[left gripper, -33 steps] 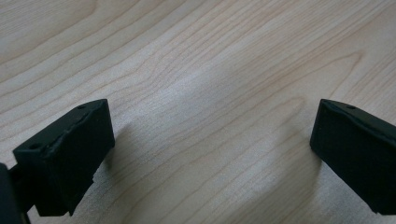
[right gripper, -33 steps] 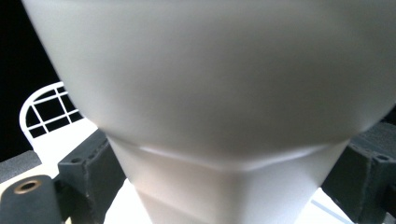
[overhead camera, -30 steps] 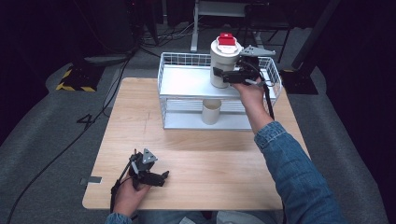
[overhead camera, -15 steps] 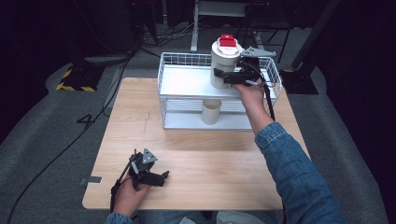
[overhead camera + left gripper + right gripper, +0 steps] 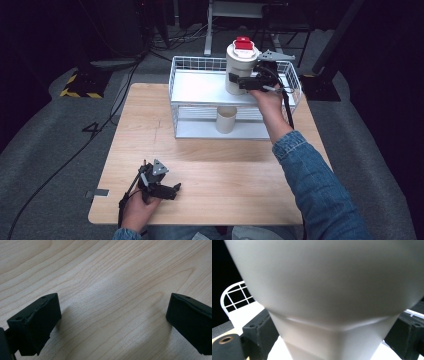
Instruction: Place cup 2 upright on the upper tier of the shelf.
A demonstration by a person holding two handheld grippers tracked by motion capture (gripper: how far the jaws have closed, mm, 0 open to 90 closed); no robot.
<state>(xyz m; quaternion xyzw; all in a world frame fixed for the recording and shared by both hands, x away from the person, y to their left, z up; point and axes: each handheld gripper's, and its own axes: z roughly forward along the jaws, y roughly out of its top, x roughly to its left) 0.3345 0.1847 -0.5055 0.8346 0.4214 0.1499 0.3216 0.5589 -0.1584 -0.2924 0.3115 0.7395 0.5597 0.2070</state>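
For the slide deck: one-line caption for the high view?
Right gripper clamps white container on wire rack; left gripper rests open on table.

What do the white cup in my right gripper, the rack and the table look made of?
White cup: smooth matte white, likely plastic or coated paper; soft sheen in the right gripper view. Rack: white-coated metal wire, thin grid walls and flat shelves. Table: light wood, or wood-look laminate, with visible grain and a dull finish.

Overhead table [image 5: 210, 160] view; two close-ups
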